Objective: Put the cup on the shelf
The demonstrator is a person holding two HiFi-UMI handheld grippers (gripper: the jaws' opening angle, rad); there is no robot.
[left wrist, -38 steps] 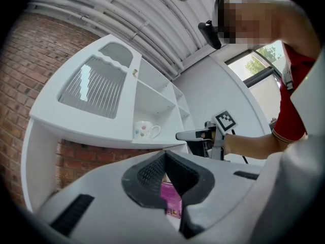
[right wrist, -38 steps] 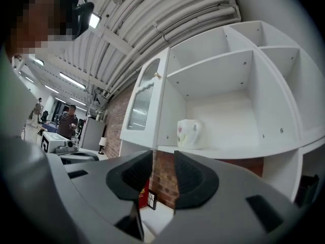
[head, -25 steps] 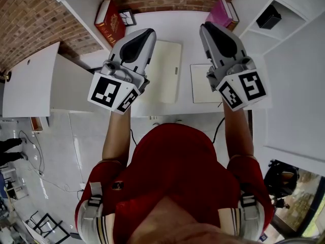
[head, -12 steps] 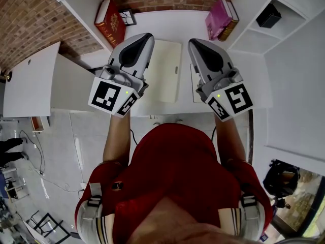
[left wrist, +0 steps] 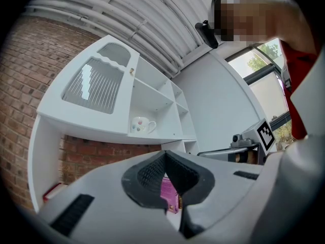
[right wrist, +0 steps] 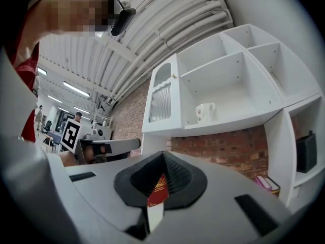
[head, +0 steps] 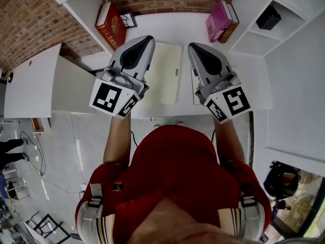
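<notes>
— Brick wall [head: 30, 14] at the back: what bounds the working space in front of it?

— A white shelf unit [right wrist: 228, 85] hangs on the wall above the bench [head: 167, 27] and continues down its right side as a column of compartments. The bench top runs from a white side panel on the left to that column on the right. A cream board [head: 165, 75] lies flat near its middle, with open surface between the board and the wall.

— Contents of the compartments?

— The cup [left wrist: 142, 124], white with coloured dots, stands upright in the wide lower compartment of the upper unit, just right of the glazed door. From the left gripper view its handle points right. A black box [head: 268, 17] sits in a right-hand compartment.

— Items on the bench itself?

— A red book [head: 110, 23] leans at the rear left corner. A pink book [head: 218, 18] leans at the rear right corner. Both are well apart from the board.

— Position of the grippers?

— The left gripper [head: 146, 38] hangs over the board's left edge. The right gripper [head: 193, 47] hangs just right of the board. They are side by side and apart, both pointing toward the wall and tilted slightly upward, marker cubes toward the person. Both are well below the cup and clear of it.

— State of the jaws?

— On the left gripper the pads meet at their tips, with nothing gripped. On the right gripper the jaws are fully together, also with nothing gripped.
</notes>
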